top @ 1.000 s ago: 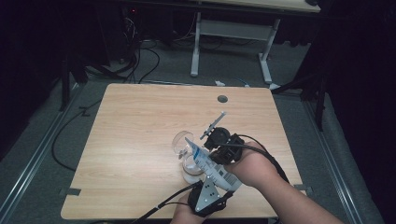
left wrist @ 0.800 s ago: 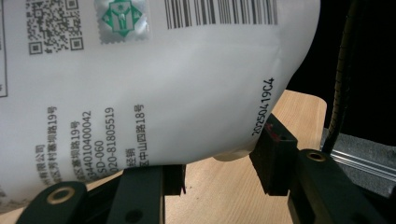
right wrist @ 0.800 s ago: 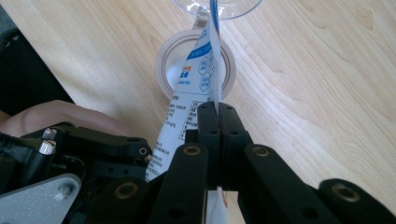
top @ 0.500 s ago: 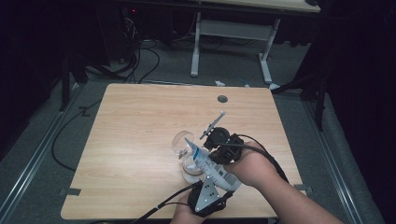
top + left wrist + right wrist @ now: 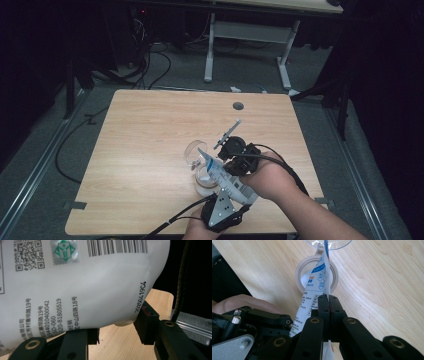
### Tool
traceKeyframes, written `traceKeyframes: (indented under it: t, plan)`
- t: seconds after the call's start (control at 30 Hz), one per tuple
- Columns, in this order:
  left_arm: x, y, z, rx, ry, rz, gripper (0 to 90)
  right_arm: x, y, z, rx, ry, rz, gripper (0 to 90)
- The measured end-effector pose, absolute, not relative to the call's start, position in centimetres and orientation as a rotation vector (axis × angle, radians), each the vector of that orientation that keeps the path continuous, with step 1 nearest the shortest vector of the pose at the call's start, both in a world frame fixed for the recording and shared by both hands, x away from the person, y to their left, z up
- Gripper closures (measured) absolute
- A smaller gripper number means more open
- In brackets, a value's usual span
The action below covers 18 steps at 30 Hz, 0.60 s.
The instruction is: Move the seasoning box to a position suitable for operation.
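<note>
Wooden table (image 5: 150, 150), left gripper (image 5: 117, 332) half-open around white pouch (image 5: 82, 285), right gripper (image 5: 328, 300) clamped on its edge

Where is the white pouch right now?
In the high view the white pouch hangs right of the table's centre, over a clear glass, gripped by both the left gripper and right gripper.

— Anything readable on the white pouch (image 5: 82, 287)?

— Yes, in the left gripper view: a stamped code "20250419C4" runs up its edge, with "020-81805519", "440104000042" and "SD-060" beside Chinese lines ending "19号" and "18号".

— Any signs?

— A barcode (image 5: 117, 245), a QR code (image 5: 29, 255) and a green emblem sticker (image 5: 65, 251). In the right gripper view the print is too small to read.
</note>
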State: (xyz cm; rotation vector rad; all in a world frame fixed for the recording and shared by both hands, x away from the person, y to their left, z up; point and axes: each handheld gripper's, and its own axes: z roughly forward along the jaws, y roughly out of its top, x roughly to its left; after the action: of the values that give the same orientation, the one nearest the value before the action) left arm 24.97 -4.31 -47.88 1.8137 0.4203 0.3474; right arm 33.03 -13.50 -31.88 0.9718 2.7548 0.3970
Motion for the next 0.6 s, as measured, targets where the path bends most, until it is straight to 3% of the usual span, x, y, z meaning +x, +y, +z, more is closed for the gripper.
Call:
traceKeyframes:
  t: [0.6]
  plan:
    - [24.99,-4.21,-47.80,1.809,0.417,0.350,59.8,32.94,-13.32,-31.72,0.965,2.750,0.398,90.0]
